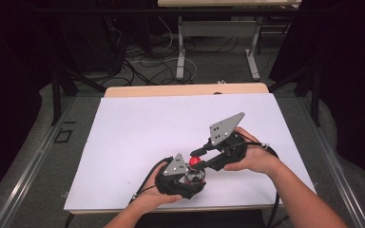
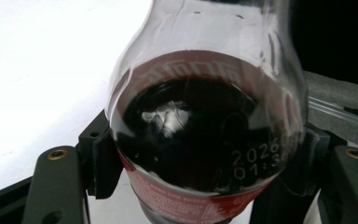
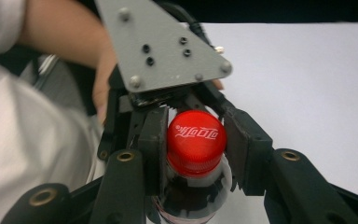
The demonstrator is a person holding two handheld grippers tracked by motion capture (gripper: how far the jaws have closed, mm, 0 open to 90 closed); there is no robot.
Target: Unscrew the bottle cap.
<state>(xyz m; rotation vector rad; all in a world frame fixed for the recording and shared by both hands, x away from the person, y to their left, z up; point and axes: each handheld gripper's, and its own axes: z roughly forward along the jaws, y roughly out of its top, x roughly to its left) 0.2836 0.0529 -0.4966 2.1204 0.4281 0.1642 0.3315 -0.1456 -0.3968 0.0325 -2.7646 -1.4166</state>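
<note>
Your left gripper [image 2: 200, 154] is clamped on the body of a cola bottle [image 2: 205, 126], which is dark with a red label. Your right gripper [image 3: 196, 149] has its jaws closed on the red cap [image 3: 196, 141]. Both meet above the white table [image 1: 138, 128], near its front edge, with your hands [image 1: 254, 156] close together.
</note>
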